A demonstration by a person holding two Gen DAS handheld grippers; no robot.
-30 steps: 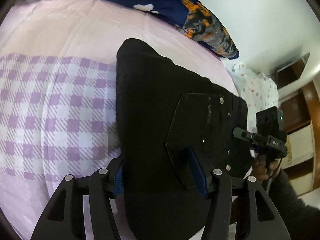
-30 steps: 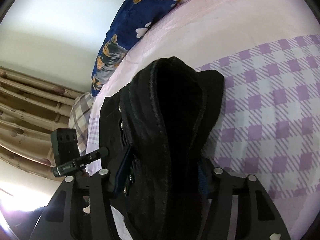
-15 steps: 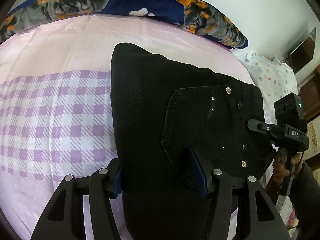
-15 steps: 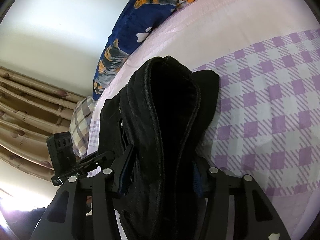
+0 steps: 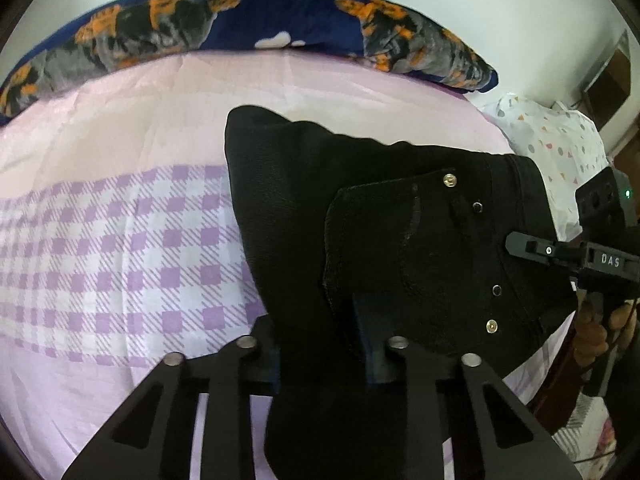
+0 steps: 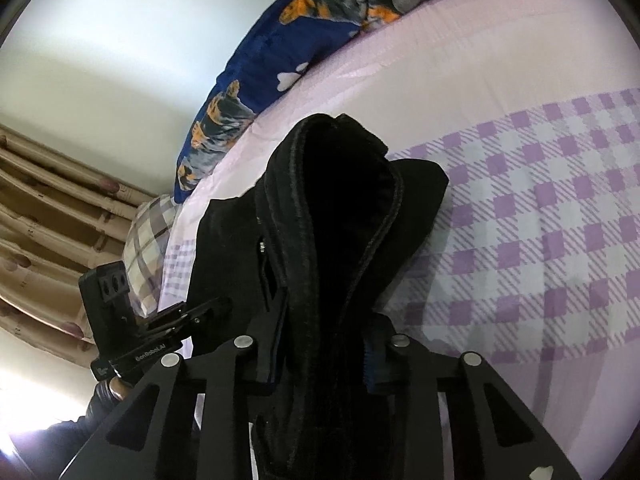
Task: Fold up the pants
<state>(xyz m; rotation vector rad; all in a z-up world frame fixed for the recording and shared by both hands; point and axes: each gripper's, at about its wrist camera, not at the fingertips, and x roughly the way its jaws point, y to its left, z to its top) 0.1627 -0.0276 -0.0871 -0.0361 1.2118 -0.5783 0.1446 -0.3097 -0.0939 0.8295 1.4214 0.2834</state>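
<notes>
**A:** Left wrist view first. What have you got?

**B:** My left gripper sits at the bottom centre of the frame. Its jaws have just been closing and now pinch a fold of the black pants, so the cloth is between them. The pants run from the jaws up to a corner at upper centre, with the pocket and rivets to the right. The long side stretches rightward toward the other device at the right edge.

**A:** Room around it?

**B:** The bed sheet is open across the whole left half. The blue pillow lies along the top, well apart from the pants.

**A:** And the right wrist view?

**B:** My right gripper is at bottom centre. Its jaws have just been closing too, and they clamp the bunched waistband, which stands up in a hump straight ahead. The left gripper shows at lower left, beside the pants' far edge. Bare checked sheet fills the right half, so I judge the fold should carry that way.
</notes>
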